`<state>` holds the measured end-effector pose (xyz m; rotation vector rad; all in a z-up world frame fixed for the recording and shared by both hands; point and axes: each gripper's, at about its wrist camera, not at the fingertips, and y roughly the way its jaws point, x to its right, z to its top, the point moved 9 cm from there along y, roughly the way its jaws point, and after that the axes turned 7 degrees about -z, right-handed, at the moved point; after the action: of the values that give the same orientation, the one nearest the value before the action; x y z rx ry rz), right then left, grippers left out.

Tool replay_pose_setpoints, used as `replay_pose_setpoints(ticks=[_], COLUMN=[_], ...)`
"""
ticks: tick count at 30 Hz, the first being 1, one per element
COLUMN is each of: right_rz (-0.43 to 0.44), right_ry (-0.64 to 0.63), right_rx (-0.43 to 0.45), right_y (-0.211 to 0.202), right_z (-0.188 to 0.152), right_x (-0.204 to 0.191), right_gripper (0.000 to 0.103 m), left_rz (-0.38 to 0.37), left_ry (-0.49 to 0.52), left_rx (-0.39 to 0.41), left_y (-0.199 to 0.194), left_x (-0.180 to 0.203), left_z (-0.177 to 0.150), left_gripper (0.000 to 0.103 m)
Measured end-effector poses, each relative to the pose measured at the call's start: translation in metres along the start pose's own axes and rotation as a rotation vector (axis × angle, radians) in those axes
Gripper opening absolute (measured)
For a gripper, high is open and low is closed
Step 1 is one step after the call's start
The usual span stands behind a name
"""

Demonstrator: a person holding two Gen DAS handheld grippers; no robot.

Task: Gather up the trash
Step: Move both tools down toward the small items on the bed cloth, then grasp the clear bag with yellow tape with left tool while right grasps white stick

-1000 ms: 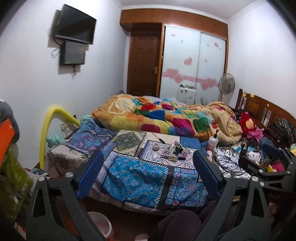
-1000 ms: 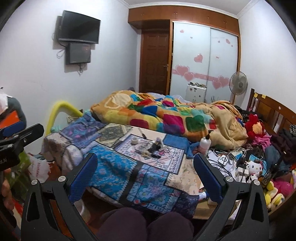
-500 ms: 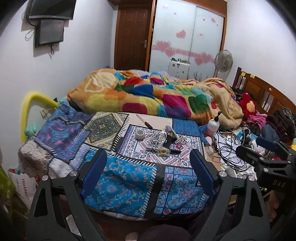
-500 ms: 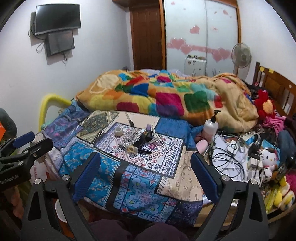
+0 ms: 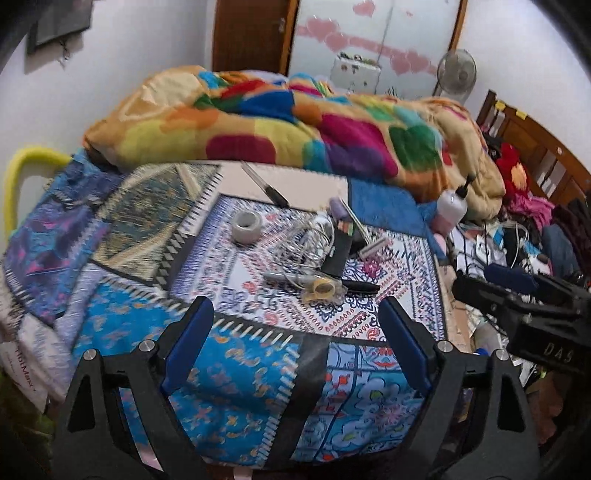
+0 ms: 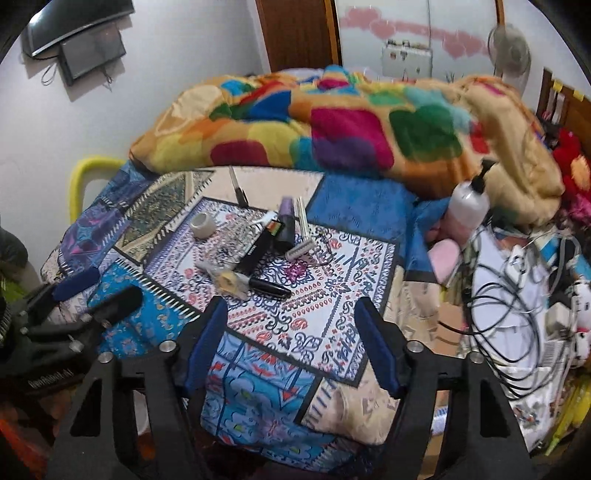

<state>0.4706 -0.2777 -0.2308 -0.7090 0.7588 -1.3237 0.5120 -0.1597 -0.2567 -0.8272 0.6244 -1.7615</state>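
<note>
Left gripper (image 5: 295, 334): jaws spread wide, blue pads (image 5: 188, 343) holding nothing, poised over the near edge of the patchwork bedspread (image 5: 229, 373). Right gripper (image 6: 291, 338): jaws likewise apart and empty, over the same bedspread. In the left view the right tool shows at the right edge, and white letters on its body read "DAS". In the right view the left tool shows at the left edge; its lettering is too blurred to read.

At the near left of the left view, a white bag (image 5: 22, 363) bears red print, legible only in part as "HuiMex".

Task items lie in a cluster at mid-bed, beyond both grippers. Nearest is a crumpled clear wrapper (image 5: 319, 288) with a yellow ring inside, touching a black marker (image 5: 356, 286) and a silver pen (image 5: 282, 276). Behind these is a black bar-shaped device (image 6: 256, 251) with white lettering, unreadable. Further on lie tangled white cable (image 5: 306, 238), a roll of tape (image 5: 246, 227), a disposable razor (image 6: 301, 251) and a purple cylinder (image 6: 286, 208). A knife (image 5: 266, 186) lies on the pale panel beyond.

A pump bottle (image 6: 469, 205) stands to the right. A bright quilt (image 6: 332, 129) is heaped farther back. A wardrobe with pink hearts (image 5: 373, 33) and a fan (image 6: 508, 48) stand against the far wall.
</note>
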Motion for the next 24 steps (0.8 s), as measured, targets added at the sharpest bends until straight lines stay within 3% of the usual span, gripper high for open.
replay_pose_setpoints(ticks=[6,16,21,24], right_rz=[0.020,0.126,0.180,0.172], right_ry=[0.030,0.074,0.102,0.121], right_rx=[-0.040,-0.126,-0.147,-0.156], right_y=[0.045,0.109,0.123,0.130], right_z=[0.015,0.030,0.035,0.035], right_x=[0.015,0.012,0.005,0.005], right_gripper=[0.060,0.027,0.025,0.025], left_rz=[-0.049,-0.032,-0.023,-0.024], left_ry=[0.006,-0.001,0.003,0.002], left_rx=[-0.076,-0.092,-0.062,-0.062], left_y=[0.057,0.102,0.106,0.108], left_x=[0.005,0.001,0.001,0.000], left_z=[-0.006,-0.009,-0.008,-0.009], left_gripper=[0.083,0.073,0.069,0.056])
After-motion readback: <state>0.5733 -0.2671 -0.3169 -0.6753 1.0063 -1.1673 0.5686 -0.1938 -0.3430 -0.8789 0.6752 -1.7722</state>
